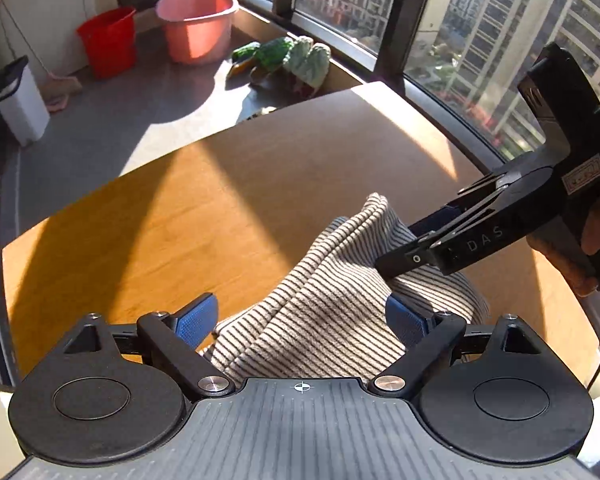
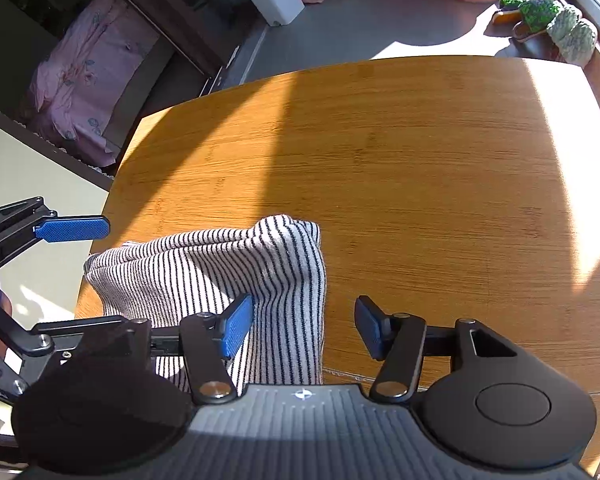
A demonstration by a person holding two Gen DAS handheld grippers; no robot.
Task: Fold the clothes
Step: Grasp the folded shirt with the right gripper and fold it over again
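Observation:
A folded cream garment with thin dark stripes [image 1: 320,304] lies bunched at the near edge of a wooden table [image 1: 160,220]. My left gripper [image 1: 302,322] hovers over it, jaws wide, with the cloth between the blue pads and not squeezed. My right gripper [image 1: 404,248] comes in from the right, its tips at the garment's upper fold. In the right wrist view the striped garment [image 2: 228,280] sits under the right gripper [image 2: 303,330]. That gripper is open: its left pad rests against the cloth and its right pad stands over bare table [image 2: 420,160]. A left gripper pad [image 2: 76,229] shows at the left edge.
On the floor beyond the table stand a pink basin [image 1: 196,20], a red bucket [image 1: 108,40] and a white bin [image 1: 20,100]. Green knitted slippers [image 1: 284,60] lie by the window [image 1: 480,40]. Bare tabletop stretches ahead and right of the garment.

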